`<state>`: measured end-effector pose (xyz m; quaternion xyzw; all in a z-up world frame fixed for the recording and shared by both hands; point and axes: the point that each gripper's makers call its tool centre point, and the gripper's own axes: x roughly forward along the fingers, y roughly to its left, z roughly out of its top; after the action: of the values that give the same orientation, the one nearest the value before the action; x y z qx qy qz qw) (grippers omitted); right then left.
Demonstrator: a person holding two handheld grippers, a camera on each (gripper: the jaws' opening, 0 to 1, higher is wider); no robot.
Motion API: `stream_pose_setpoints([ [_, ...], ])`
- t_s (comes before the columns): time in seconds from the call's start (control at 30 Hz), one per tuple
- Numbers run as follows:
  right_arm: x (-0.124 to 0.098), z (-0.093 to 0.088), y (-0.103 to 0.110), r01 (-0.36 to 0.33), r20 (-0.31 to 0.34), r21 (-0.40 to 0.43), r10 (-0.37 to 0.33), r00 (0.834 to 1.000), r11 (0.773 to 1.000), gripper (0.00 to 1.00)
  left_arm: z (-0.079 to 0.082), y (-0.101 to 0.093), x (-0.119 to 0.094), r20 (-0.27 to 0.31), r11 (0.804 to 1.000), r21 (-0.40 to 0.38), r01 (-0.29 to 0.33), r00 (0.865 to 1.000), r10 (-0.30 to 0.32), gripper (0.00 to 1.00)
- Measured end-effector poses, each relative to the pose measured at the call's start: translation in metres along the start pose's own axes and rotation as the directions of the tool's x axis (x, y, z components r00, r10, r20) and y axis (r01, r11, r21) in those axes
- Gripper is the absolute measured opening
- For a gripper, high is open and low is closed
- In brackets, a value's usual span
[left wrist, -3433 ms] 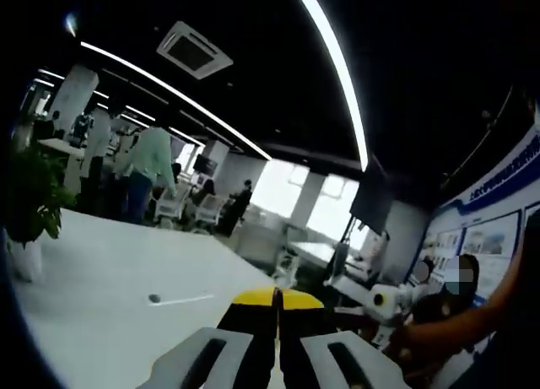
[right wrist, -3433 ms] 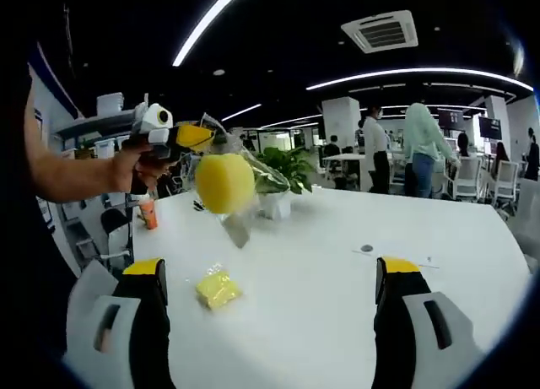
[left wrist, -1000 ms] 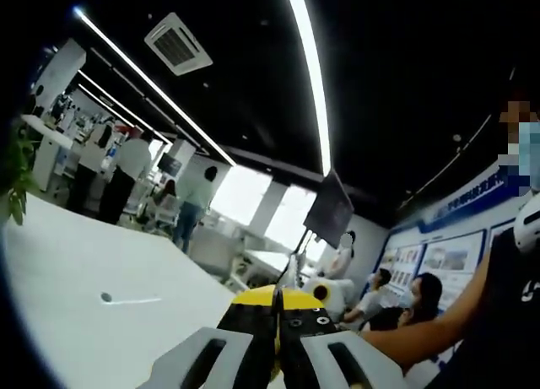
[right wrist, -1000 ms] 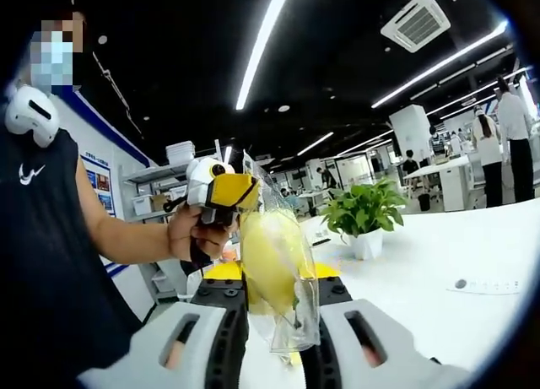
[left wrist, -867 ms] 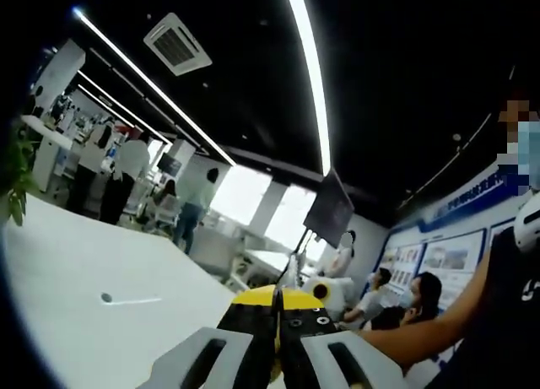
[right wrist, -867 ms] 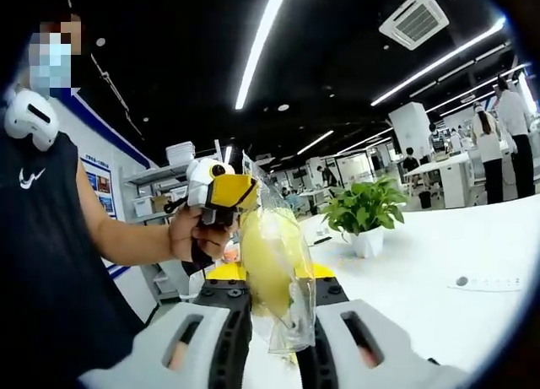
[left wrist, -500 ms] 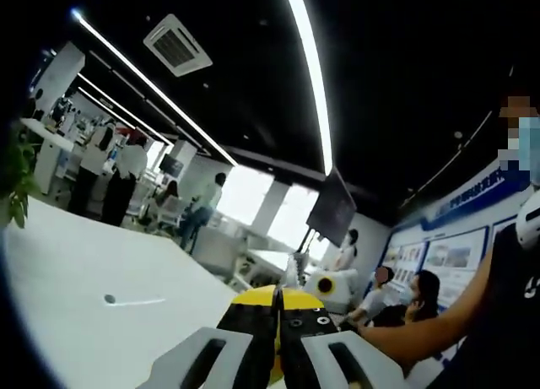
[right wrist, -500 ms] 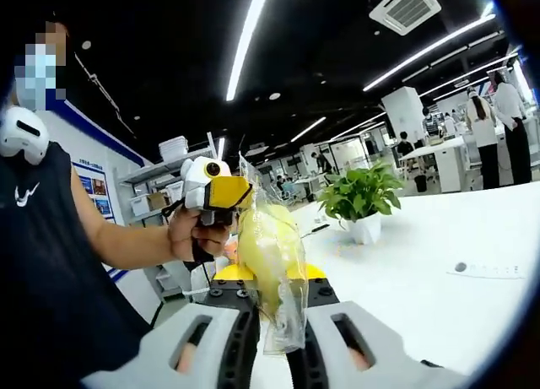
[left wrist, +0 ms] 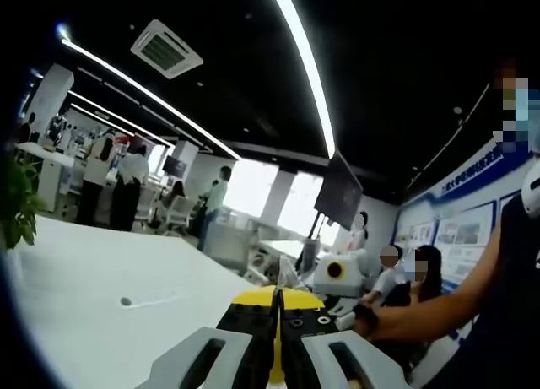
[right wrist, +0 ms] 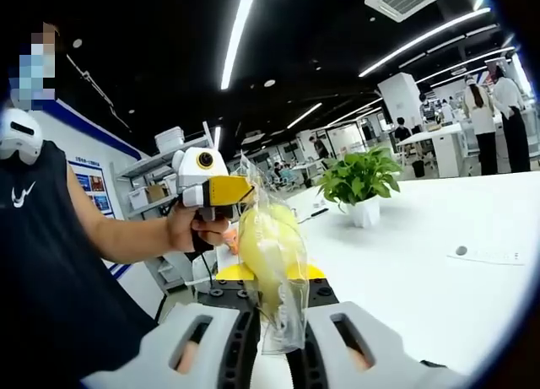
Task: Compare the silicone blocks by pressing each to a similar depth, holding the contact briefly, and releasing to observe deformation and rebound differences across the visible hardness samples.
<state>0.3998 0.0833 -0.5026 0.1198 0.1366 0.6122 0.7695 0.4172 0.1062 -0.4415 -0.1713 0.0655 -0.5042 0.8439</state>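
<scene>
A yellow silicone block [right wrist: 268,241] in a clear plastic bag [right wrist: 283,317] hangs upright in the right gripper view. My right gripper [right wrist: 272,326] is shut on the block through the bag, its jaws pressed against both sides. Above it, my left gripper [right wrist: 228,189], held in a person's hand [right wrist: 190,229], is shut on the bag's top edge. In the left gripper view, my left gripper [left wrist: 276,321] shows its jaws together, with a sliver of clear bag [left wrist: 282,275] poking out past the tips. The right gripper [left wrist: 336,275] sits just beyond them to the right.
A white table [right wrist: 439,279] stretches right, bearing a potted plant [right wrist: 361,185] and a small dark dot on a paper strip [right wrist: 461,251]. People [right wrist: 502,110] stand at the far desks. The person's arm and dark shirt [right wrist: 51,262] fill the left side.
Earlier my right gripper stood open below the hanging block; it has since shut on it. Over the last second the grip holds and both views drift slightly.
</scene>
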Motion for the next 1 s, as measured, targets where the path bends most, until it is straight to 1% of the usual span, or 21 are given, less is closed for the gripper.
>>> stream_pose_setpoints([
  [0.23, 0.001, -0.006, 0.001, 0.000, -0.036, -0.007, 0.000, 0.999, 1.000, 0.03, -0.005, 0.000, -0.004, -0.026, 0.999, 0.044, -0.007, 1.000, 0.008, 0.00],
  [0.3, 0.001, -0.006, 0.002, 0.001, -0.041, -0.007, -0.001, 0.999, 1.000, 0.03, -0.005, 0.002, -0.004, -0.025, 0.997, 0.079, -0.021, 0.999, 0.023, 0.00],
  [0.33, 0.002, -0.007, 0.003, 0.004, -0.046, -0.012, -0.004, 0.999, 1.000, 0.03, -0.006, 0.002, -0.003, -0.029, 0.993, 0.111, -0.028, 0.999, 0.031, 0.00],
  [0.43, 0.001, -0.007, 0.003, 0.003, -0.052, -0.006, -0.003, 0.999, 1.000, 0.03, -0.007, 0.002, -0.003, -0.035, 0.992, 0.126, -0.024, 0.999, 0.029, 0.00],
  [0.5, 0.002, -0.013, 0.004, 0.008, -0.088, -0.021, -0.010, 0.996, 1.000, 0.03, -0.014, 0.007, -0.006, -0.069, 0.985, 0.164, -0.049, 0.996, 0.061, 0.00],
  [0.53, 0.002, -0.016, 0.004, 0.011, -0.106, -0.029, -0.014, 0.994, 1.000, 0.03, -0.016, 0.008, -0.007, -0.076, 0.987, 0.150, -0.054, 0.995, 0.066, 0.00],
  [0.57, 0.003, -0.017, 0.005, 0.008, -0.106, -0.025, -0.011, 0.994, 1.000, 0.03, -0.018, 0.008, -0.008, -0.080, 0.993, 0.106, -0.054, 0.995, 0.062, 0.00],
  [0.63, 0.003, -0.019, 0.004, 0.004, -0.105, -0.018, -0.006, 0.994, 1.000, 0.03, -0.019, 0.008, -0.010, -0.073, 0.993, 0.102, -0.053, 0.996, 0.060, 0.00],
  [0.77, 0.002, -0.022, 0.004, -0.002, -0.101, 0.014, 0.004, 0.995, 1.000, 0.03, -0.021, 0.008, -0.010, -0.083, 0.992, 0.114, -0.059, 0.994, 0.069, 0.00],
  [0.8, 0.002, -0.023, 0.004, -0.003, -0.104, 0.019, 0.005, 0.995, 1.000, 0.03, -0.022, 0.008, -0.010, -0.089, 0.990, 0.130, -0.060, 0.993, 0.072, 0.00],
  [0.9, 0.002, -0.026, 0.002, 0.010, -0.120, -0.002, -0.010, 0.993, 1.000, 0.02, -0.026, 0.012, -0.009, -0.102, 0.987, 0.146, -0.068, 0.991, 0.084, 0.00],
  [1.0, 0.002, -0.027, 0.004, 0.011, -0.121, 0.003, -0.010, 0.993, 1.000, 0.02, -0.027, 0.013, -0.009, -0.103, 0.985, 0.158, -0.074, 0.990, 0.091, 0.00],
])
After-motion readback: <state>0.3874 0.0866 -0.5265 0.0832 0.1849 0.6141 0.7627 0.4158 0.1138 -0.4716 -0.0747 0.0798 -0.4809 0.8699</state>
